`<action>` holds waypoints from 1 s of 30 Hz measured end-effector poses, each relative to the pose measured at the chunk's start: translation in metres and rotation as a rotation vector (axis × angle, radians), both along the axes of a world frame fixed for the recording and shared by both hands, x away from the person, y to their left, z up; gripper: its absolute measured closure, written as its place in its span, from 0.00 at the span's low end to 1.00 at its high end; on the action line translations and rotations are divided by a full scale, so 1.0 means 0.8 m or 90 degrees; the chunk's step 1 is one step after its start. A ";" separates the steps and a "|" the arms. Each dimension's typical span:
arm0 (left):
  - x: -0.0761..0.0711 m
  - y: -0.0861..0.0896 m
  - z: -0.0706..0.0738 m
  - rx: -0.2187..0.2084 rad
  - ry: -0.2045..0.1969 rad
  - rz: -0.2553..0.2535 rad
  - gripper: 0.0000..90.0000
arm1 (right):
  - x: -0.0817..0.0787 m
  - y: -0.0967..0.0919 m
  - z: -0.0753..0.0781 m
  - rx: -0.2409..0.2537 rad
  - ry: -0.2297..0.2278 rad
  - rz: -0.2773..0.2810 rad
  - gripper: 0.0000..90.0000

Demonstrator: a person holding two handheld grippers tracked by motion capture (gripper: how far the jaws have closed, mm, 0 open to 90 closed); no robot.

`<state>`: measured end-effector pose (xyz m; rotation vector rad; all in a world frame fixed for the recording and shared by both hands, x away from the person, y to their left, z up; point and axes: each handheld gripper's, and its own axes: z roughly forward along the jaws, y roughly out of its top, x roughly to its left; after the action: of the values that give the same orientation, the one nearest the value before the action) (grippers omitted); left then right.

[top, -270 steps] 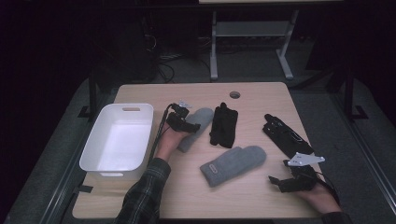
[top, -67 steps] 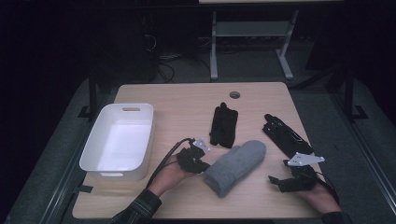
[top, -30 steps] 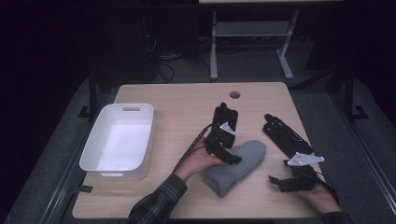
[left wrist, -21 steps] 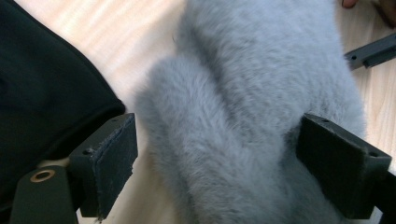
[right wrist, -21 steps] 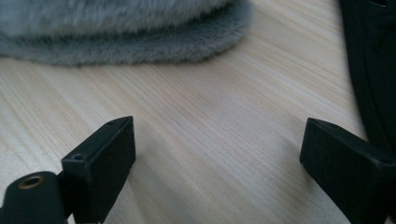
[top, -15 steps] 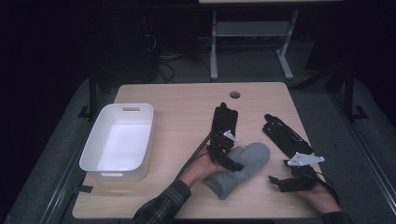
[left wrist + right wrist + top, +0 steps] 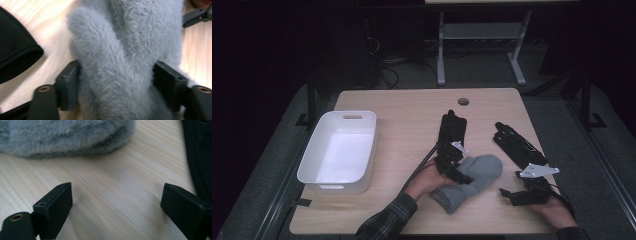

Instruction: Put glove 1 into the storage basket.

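wooden table (image 7: 412, 115), light grain, round hole (image 7: 463, 101) near far edge

white bin (image 7: 339, 151), rectangular, on left part of table, well apart from the gloves

grey fuzzy mittens (image 7: 472, 181), stacked one on the other, lying on table between the two grippers, cuffs toward near edge, rounded tips toward far right; seen close in left gripper view (image 7: 125, 50) as thick pale-grey pile

left gripper (image 7: 452, 167), held in left hand (image 7: 428, 181), lowered over near-left side of the mittens; jaws just closing in, one black pad either side of the mitten stack and pressing into the fur in left gripper view (image 7: 116, 85), still fairly wide because of the bulk; cable (image 7: 421, 167) trailing back along the forearm; plaid sleeve (image 7: 387, 220) at bottom edge

right gripper (image 7: 517, 196), held in right hand (image 7: 557, 212), resting low at near-right of table, just right of the mittens; jaws spread wide over bare wood in right gripper view (image 7: 115, 202), nothing between them; grey three-cornered plate (image 7: 537, 171) on top

black glove (image 7: 452, 127), flat on table just beyond the left gripper, fingers toward far edge; cuff visible at left in left gripper view (image 7: 17, 57)

second black glove (image 7: 517, 145), flat on right part of table, angled, just beyond the right gripper; edge seen at right in right gripper view (image 7: 197, 157)

dark floor and metal stand (image 7: 479, 45) behind the table
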<state>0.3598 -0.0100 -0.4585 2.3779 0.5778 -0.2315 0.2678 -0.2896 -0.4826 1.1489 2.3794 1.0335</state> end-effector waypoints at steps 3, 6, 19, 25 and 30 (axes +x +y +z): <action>-0.001 -0.001 0.000 0.000 0.012 -0.012 0.48 | 0.000 0.000 0.000 0.000 -0.001 0.000 0.11; 0.000 -0.002 0.000 0.000 0.023 -0.025 0.58 | 0.000 0.000 0.000 0.000 -0.001 0.000 0.11; -0.008 -0.006 0.014 0.017 0.004 -0.041 0.75 | 0.000 0.000 0.000 0.000 -0.002 0.002 0.11; -0.010 -0.004 0.023 0.010 0.002 -0.041 0.76 | 0.001 0.000 0.000 0.000 -0.003 0.002 0.11; -0.009 0.002 0.036 0.005 -0.006 -0.041 0.76 | 0.001 0.000 0.000 0.000 -0.002 0.002 0.11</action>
<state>0.3525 -0.0083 -0.4299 2.4056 0.4995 -0.2473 0.2682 -0.2899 -0.4826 1.1431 2.3790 1.0361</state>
